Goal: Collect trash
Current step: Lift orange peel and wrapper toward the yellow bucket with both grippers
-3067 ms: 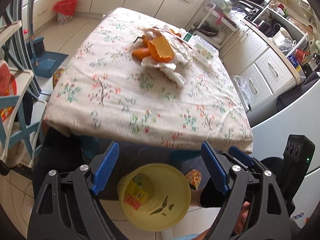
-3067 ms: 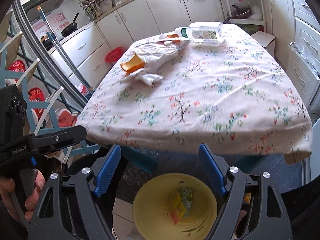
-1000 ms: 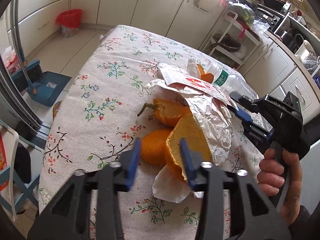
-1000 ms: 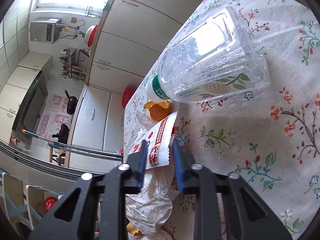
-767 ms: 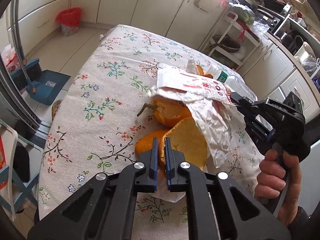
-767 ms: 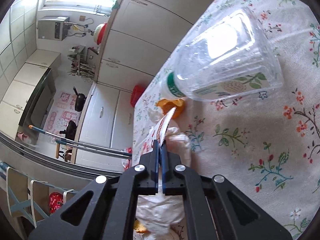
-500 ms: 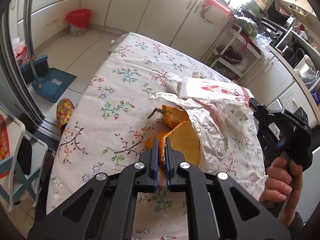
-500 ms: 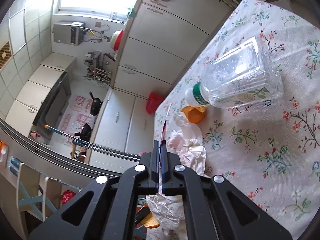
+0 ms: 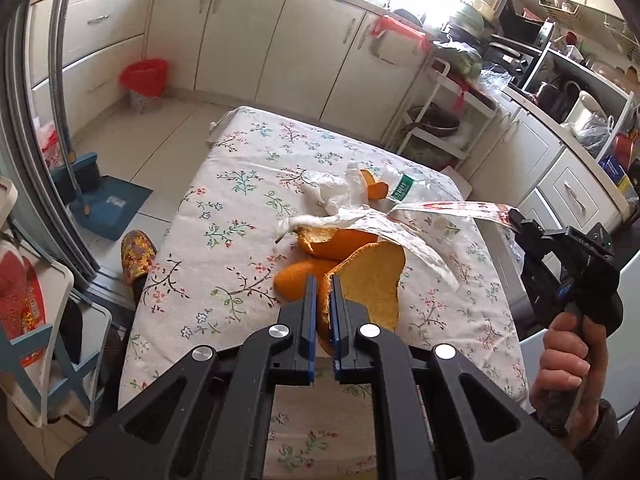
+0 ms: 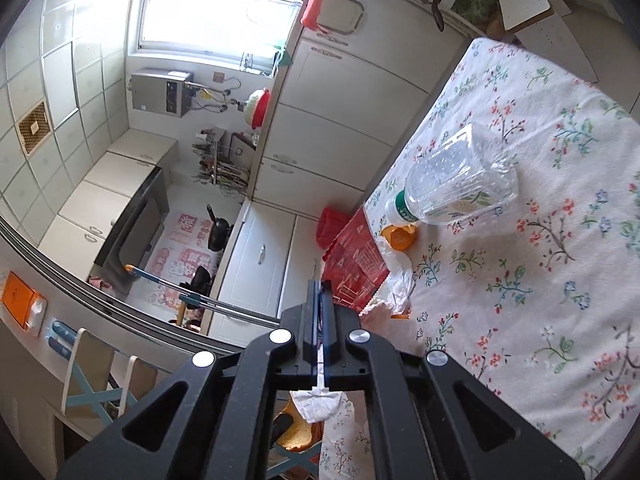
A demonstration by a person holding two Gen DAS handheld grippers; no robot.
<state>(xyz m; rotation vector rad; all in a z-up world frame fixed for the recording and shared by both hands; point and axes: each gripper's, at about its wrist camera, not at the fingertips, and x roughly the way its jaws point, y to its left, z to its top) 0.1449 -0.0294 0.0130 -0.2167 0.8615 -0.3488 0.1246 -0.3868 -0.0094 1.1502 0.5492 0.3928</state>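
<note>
Orange peel [image 9: 372, 280], red wrapper [image 10: 354, 266] — white, flower-sprigged tablecloth [image 9: 224, 240].

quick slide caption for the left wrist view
Left gripper shut on an orange peel above the floral table.

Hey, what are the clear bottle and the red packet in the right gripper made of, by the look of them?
Bottle: apparently thin clear plastic; the tablecloth shows through it, with a green cap band and printed label.
Red packet, clamped in the right gripper: probably printed plastic or foil-lined film; glossy red face, and it stays flat while held by one edge.
</note>
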